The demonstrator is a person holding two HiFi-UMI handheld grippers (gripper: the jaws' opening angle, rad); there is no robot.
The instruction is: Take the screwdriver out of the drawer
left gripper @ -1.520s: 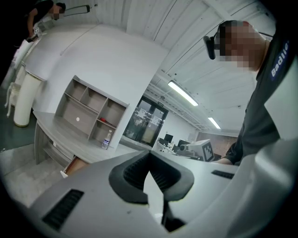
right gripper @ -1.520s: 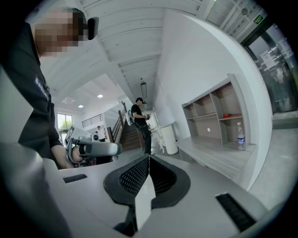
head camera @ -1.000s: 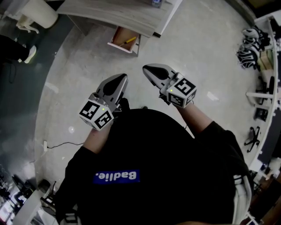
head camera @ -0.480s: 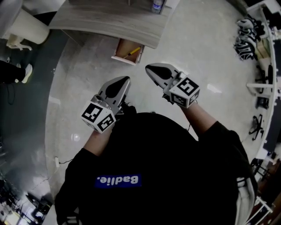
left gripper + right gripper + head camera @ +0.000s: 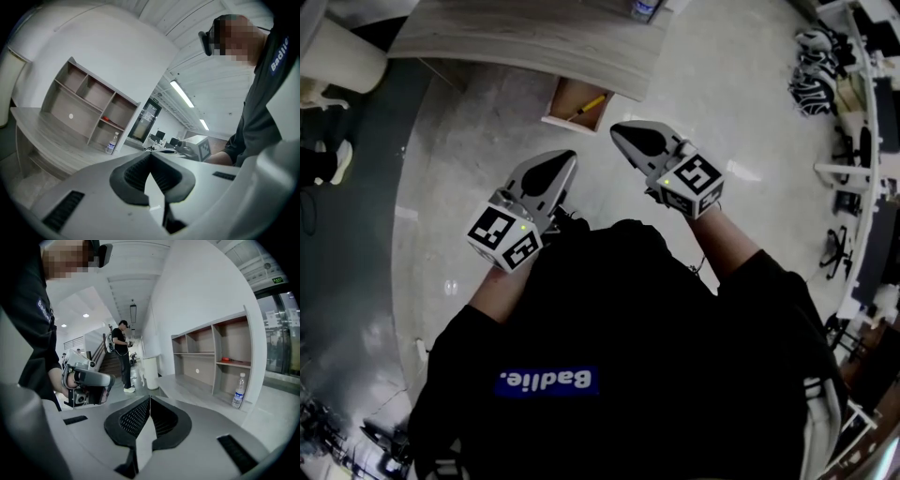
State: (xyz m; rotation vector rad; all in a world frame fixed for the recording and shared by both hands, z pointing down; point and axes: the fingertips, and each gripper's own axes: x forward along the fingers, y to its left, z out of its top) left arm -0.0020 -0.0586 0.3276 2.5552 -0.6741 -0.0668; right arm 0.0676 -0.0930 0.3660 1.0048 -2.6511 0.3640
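A wooden drawer (image 5: 565, 97) stands pulled out from under the grey desk (image 5: 516, 42), and a yellow-handled screwdriver (image 5: 587, 106) lies inside it. In the head view both grippers are held in front of the person's chest, short of the drawer. My left gripper (image 5: 565, 157) is shut and empty, its tip pointing toward the drawer from below left. My right gripper (image 5: 617, 130) is also shut and empty, with its tip just right of the drawer's near corner. In the left gripper view (image 5: 150, 153) and the right gripper view (image 5: 150, 397) the ribbed pads meet with nothing between them.
A water bottle (image 5: 239, 391) stands on the desk beside an open shelf unit (image 5: 212, 357), which holds a red item (image 5: 230, 360). A white cylindrical bin (image 5: 337, 56) stands left of the desk. Another person (image 5: 123, 355) stands farther back. Chairs and gear (image 5: 816, 84) line the right wall.
The person has stepped nearer to the desk, so the drawer now lies closer to both gripper tips. Both grippers stay shut, held side by side as before.
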